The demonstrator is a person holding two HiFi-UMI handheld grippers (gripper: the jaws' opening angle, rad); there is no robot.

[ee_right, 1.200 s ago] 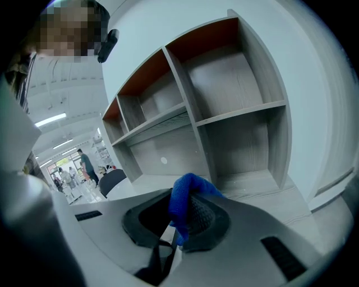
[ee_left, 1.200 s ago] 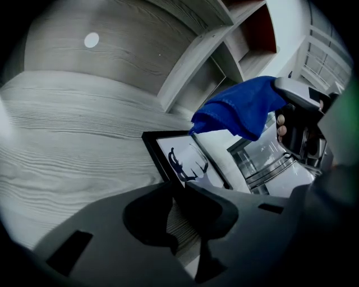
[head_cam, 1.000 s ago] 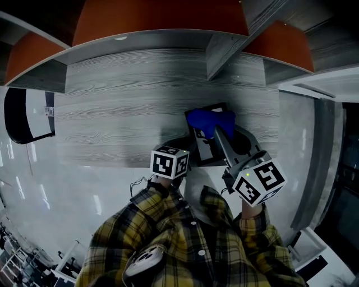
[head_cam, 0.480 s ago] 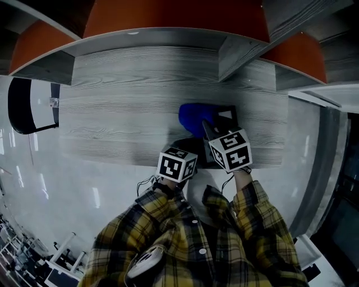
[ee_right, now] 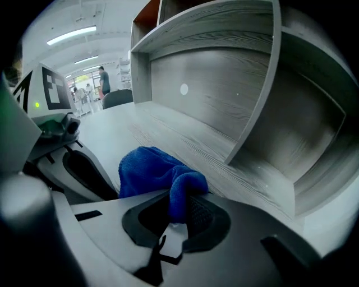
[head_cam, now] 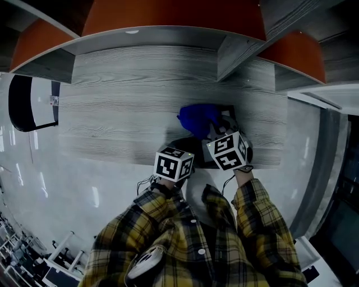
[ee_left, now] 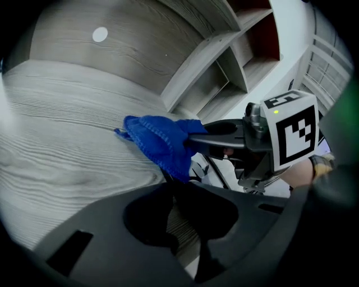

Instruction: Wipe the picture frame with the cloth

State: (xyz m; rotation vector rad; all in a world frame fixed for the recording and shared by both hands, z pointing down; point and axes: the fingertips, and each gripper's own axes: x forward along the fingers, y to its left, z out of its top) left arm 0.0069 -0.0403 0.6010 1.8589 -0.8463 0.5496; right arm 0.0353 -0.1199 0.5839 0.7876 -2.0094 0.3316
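Note:
The blue cloth (head_cam: 197, 118) lies bunched over the picture frame (head_cam: 229, 114), a black-edged frame flat on the grey wood desk (head_cam: 112, 123); most of the frame is hidden. My right gripper (head_cam: 212, 130) is shut on the cloth (ee_right: 147, 170), with a fold pinched between its jaws (ee_right: 179, 216). My left gripper (head_cam: 188, 147) sits at the frame's near left edge, and its jaws (ee_left: 176, 193) look shut on the dark frame edge. In the left gripper view the right gripper (ee_left: 202, 137) holds the cloth (ee_left: 160, 143) just above the frame's white picture (ee_left: 203, 168).
Shelf dividers (head_cam: 235, 53) and orange back panels (head_cam: 168, 17) rise behind the desk. A black and white object (head_cam: 25, 106) stands off the desk's left end. The desk's front edge (head_cam: 112, 160) runs close to my body, with pale floor below.
My right gripper has pushed forward and leftward over the frame with the cloth, which now covers most of it. The left gripper has stayed at the frame's near edge.

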